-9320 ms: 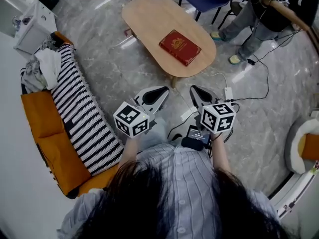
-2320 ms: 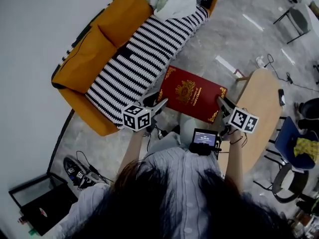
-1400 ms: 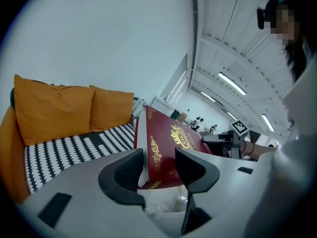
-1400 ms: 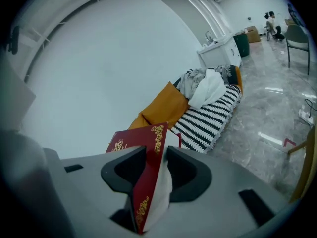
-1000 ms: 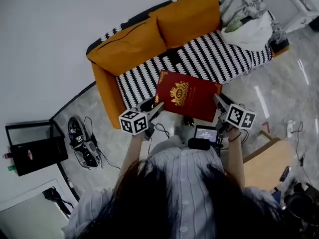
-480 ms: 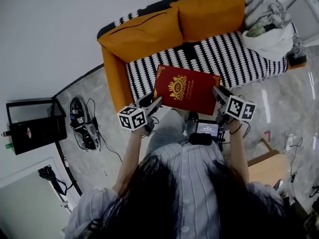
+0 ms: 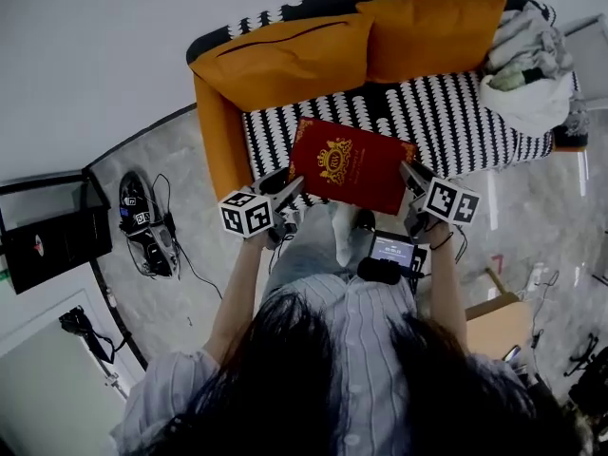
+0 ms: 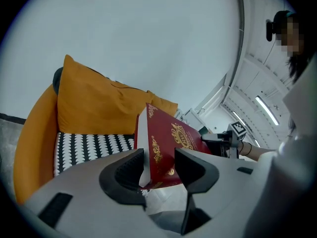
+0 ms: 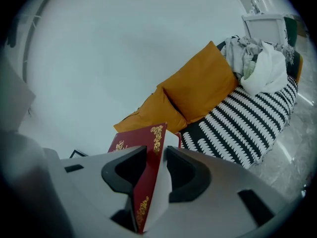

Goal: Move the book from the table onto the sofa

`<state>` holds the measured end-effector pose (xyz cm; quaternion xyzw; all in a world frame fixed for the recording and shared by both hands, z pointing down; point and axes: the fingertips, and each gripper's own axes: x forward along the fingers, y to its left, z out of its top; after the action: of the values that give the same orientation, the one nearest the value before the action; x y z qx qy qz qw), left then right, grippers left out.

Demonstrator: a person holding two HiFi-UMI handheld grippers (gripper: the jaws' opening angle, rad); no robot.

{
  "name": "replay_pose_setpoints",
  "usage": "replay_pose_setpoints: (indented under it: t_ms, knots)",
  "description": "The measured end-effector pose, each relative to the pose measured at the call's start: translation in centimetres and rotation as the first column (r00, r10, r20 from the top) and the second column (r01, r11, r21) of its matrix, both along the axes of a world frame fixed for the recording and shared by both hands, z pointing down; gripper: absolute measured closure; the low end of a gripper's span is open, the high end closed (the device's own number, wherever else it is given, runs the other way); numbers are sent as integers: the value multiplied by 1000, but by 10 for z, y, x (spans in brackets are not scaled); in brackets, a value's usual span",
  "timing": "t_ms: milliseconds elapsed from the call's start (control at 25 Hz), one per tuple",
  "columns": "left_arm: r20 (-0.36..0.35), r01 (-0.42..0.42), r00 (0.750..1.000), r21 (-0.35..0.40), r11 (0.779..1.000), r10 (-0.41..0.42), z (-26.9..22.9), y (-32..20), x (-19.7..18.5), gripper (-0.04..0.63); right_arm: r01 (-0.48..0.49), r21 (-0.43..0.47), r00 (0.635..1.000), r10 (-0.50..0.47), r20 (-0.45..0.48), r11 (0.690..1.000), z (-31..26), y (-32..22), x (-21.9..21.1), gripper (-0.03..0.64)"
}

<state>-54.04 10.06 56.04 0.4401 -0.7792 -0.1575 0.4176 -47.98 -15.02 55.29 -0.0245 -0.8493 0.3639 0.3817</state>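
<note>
clamping the red book (image 7: 351, 164) from both sides, the left gripper (image 7: 285, 190) has its jaws pressed onto the book's left edge and the right gripper (image 7: 410, 177) pinches the right edge. each gripper view shows cover and pages squeezed between the pads. the book hangs in the air, cover up, over the front of the sofa (image 7: 217, 136) seat, not lying on it. its underside is hidden, and in the head view the jaw tips vanish beneath the cover. the person's hair fills the bottom of that view and covers part of both arms. the sofa's right end is cut off by the frame, where a heap of clothes (image 7: 532, 69) sits on the striped throw (image 7: 456, 112). two orange cushions (image 7: 285, 60) lean on the backrest. on the floor to the left lie shoes (image 7: 142, 226), too small to make out well, and a black case (image 7: 47, 245). only a corner of the wooden table (image 7: 494, 323) shows at the lower right.
</note>
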Motion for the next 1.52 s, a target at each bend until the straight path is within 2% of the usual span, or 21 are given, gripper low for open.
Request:
replay_pose_setpoints:
  t_ms: [280,680,880,1080,1200,1360,1440,1520]
  knots:
    - [-68,-53,996,1,999,53,46,23,-50,394,-17,3,997,17,-71,1000,45,23,-50,479]
    - [-148,-70,987,-31,997,65,152,37,-115,394,-6,17,983,9,-185,1000,149,38,-114,480]
    - [-170,-105,981,-75,992,91,200,40,-127,394,20,54,983,-10,-184,998,197,41,-134,485]
    - [-197,-89,978,-80,993,71,240,44,-131,394,-7,60,981,18,-193,998,239,45,-142,486]
    - [-193,-115,977,-103,988,93,260,45,-135,396,2,81,980,15,-200,997,257,46,-146,486]
    - [-206,-196,966,-175,965,159,297,48,-134,408,59,120,967,-27,-252,991,291,52,-144,492]
    - [-228,-198,961,-188,962,153,312,46,-136,408,65,129,962,-28,-273,989,303,51,-143,494]
    - [-235,-179,963,-189,966,133,316,42,-138,408,47,178,956,7,-293,983,309,44,-139,494]
